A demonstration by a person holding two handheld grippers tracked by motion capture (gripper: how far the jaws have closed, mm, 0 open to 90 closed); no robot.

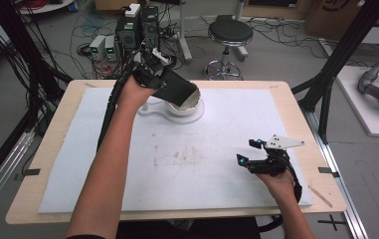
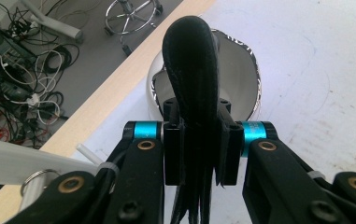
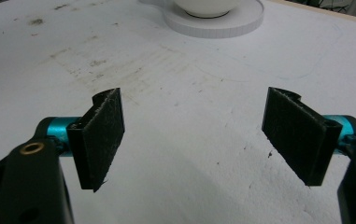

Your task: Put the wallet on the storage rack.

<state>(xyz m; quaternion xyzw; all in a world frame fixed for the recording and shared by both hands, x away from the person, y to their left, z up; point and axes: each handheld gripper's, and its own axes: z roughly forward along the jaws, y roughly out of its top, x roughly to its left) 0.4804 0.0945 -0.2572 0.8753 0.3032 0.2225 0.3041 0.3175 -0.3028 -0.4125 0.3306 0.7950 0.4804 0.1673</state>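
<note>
- the left gripper (image 1: 164,84) is at the far side of the table, its jaws pressed together on the folded edge of a black, soft-looking pouch with a pale lining (image 1: 177,89); in the left gripper view the black fold (image 2: 192,60) stands up between the jaws.
- the pouch is tilted, mouth pointing right and down, directly over a white round bowl (image 1: 186,105) that sits on a flat white round base (image 1: 174,113). i cannot tell whether the pouch rim touches the bowl or hangs just above it.
- the bowl and base sit at the far middle of the white foam mat (image 1: 202,164), near the mat's far edge; the right gripper view shows them too, bowl (image 3: 207,6) on base (image 3: 241,23).
- the right gripper (image 1: 250,152) rests low at the near right of the mat, well apart from the bowl, jaws spread wide with nothing between them; both felt pads (image 3: 102,135) face each other over bare foam.
- the step in hand looks like tipping or emptying the pouch into the bowl. no contents are visible.
- to do it well, i'd keep the pouch mouth centred over the bowl, not its rim, and raise the closed end gradually so anything inside slides out rather than jumps.
- the grip is on one fold only, so the pouch could sag or twist; a slow wrist roll should help.
- the bowl looks light and unsecured; dragging the pouch rim against it may shift it off the base.
</note>
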